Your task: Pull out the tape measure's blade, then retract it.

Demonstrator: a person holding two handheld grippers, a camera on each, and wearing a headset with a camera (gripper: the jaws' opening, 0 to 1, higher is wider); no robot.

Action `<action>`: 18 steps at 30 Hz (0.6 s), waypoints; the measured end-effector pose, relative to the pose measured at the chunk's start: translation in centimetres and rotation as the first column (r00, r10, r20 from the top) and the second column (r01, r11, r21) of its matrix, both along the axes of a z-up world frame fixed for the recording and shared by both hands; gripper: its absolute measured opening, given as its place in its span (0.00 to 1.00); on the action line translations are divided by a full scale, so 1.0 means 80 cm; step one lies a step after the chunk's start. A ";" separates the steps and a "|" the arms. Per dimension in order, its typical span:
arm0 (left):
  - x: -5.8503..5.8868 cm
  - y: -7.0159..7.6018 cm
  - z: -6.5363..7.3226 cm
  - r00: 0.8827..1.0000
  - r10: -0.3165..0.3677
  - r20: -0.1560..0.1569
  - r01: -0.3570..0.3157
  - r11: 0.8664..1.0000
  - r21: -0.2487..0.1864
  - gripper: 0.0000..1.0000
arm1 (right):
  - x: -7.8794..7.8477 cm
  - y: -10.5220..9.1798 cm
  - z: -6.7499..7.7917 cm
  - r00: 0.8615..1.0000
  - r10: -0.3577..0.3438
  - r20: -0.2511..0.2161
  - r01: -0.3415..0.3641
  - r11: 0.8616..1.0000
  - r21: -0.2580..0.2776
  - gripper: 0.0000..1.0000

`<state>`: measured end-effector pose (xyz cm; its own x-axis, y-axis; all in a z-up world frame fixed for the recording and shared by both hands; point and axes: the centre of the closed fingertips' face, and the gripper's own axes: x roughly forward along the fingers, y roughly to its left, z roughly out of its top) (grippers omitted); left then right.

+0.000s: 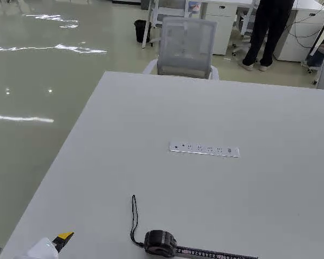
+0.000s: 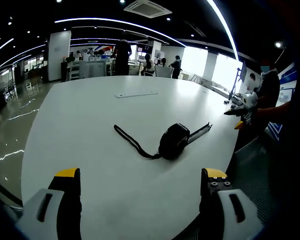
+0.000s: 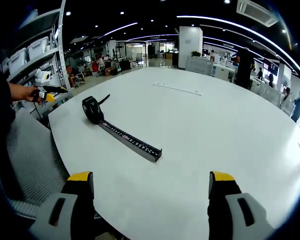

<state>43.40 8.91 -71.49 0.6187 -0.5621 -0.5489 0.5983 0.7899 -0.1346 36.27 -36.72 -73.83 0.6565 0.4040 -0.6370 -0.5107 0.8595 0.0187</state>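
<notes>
Right gripper view: the tape measure [image 3: 92, 110] rests near the edge of the white table [image 3: 230, 130]. Its blade [image 3: 131, 141] lies extended flat along the surface, and the wrist strap [image 3: 104, 99] trails off the far side of the case. The right hand-held gripper [image 3: 152, 176] is wide open and holds nothing, well apart from the blade tip. The left hand-held gripper [image 2: 140, 174] is also wide open and empty, facing the case.

Retraction appears to be the step in hand. Steady the case with one gripper, free any lock, and guide the blade in slowly to prevent whip.
</notes>
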 end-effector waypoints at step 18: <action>0.008 -0.079 -0.011 0.999 0.019 -0.049 -0.020 1.000 -0.008 0.99 | 0.018 0.008 -0.005 0.998 0.060 0.000 -0.060 0.998 -0.020 0.85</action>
<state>44.02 2.62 -72.37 0.6021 -0.5551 -0.5740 0.5754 0.8000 -0.1700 37.71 -36.07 -74.24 0.6315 0.4299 -0.6453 -0.5616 0.8274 0.0016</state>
